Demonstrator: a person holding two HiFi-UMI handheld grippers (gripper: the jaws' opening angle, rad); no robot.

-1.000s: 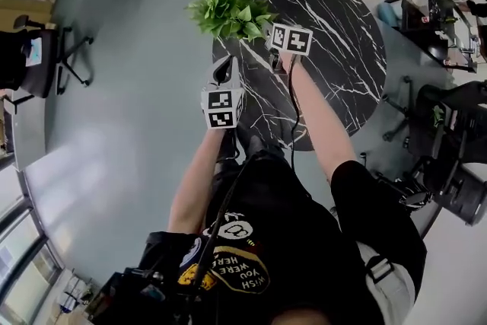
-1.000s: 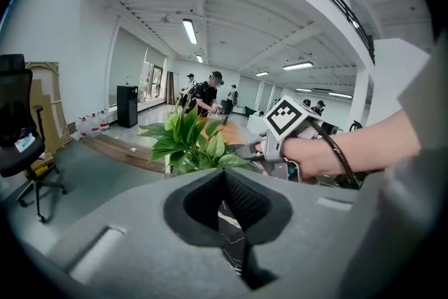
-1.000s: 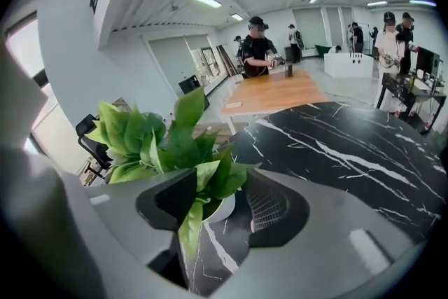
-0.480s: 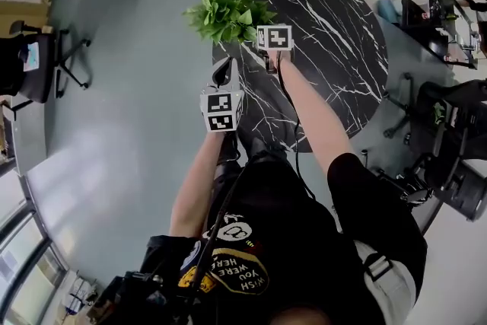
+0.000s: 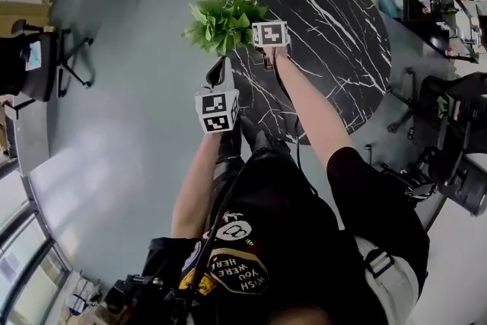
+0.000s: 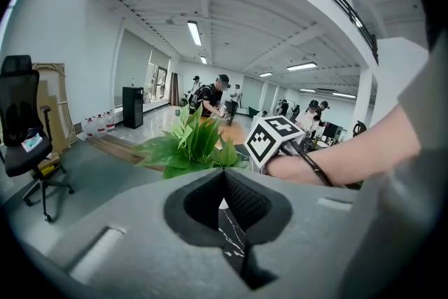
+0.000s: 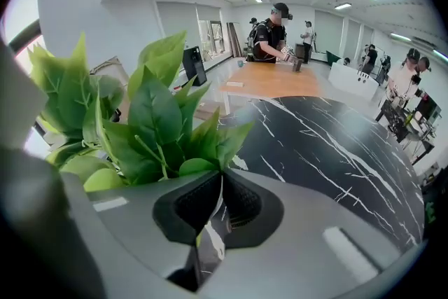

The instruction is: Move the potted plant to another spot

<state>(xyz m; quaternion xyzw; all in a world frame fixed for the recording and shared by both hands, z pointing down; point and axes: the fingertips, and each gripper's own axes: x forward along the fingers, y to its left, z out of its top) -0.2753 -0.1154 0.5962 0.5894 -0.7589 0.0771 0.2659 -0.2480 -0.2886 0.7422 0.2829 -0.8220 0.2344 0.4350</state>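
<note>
There's one potted plant [image 5: 224, 17] here, in the upper middle of the head view. It sits at the left rim of the one round black marble counter [image 5: 335, 34], and its leaves spill past the edge over the grey floor [image 5: 122, 87].

Two grippers are out. The right gripper [image 5: 266, 40] is just right of the leaves, hard up against them. In its own view the fingers [image 7: 241, 199] are squeezed on a thin white sliver at the foot of the foliage, which fills the left half of that frame. It looks like the pot's rim, though the rest of the pot is hidden.

The left gripper [image 5: 222, 72] hangs lower left, apart from the plant and near the counter's left edge, with its fingers pressed together on nothing. One black office chair [image 5: 34, 61] stands at the far left.
</note>
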